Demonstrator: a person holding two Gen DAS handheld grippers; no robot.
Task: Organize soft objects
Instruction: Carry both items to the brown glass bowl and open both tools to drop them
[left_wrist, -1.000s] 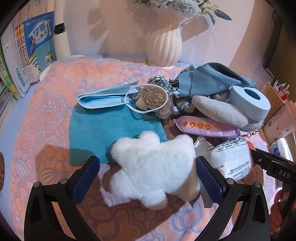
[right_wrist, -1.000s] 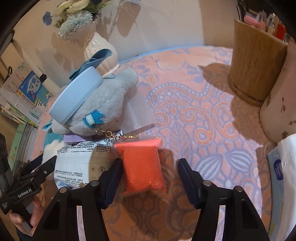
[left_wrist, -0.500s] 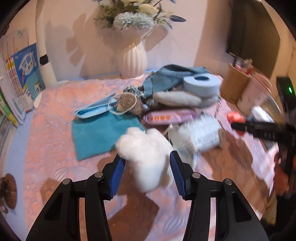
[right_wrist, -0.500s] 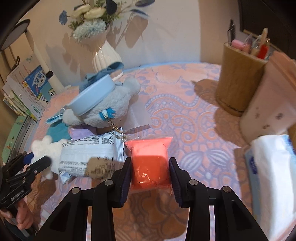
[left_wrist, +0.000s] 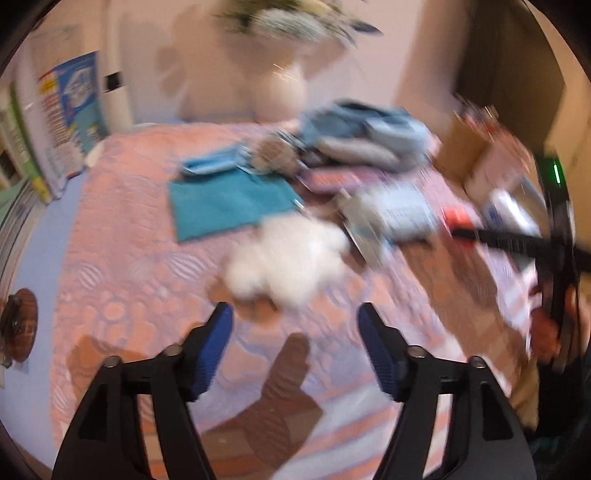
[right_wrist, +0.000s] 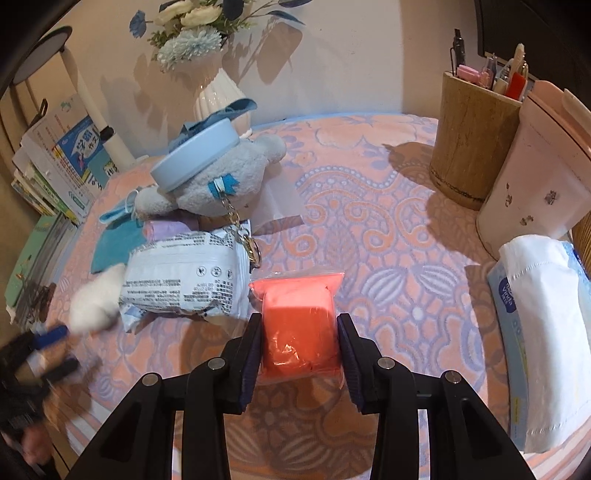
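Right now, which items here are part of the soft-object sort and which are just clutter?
In the job:
orange packet, gripped by the right gripper
white plush, ahead of the open left gripper
grey bear
white pouch
teal cloth

Lying about:
vase
pen holder
tissue pack
books

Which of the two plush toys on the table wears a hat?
The grey plush, lying behind the white printed packet, wears a light blue hat. The white fluffy plush is bare.
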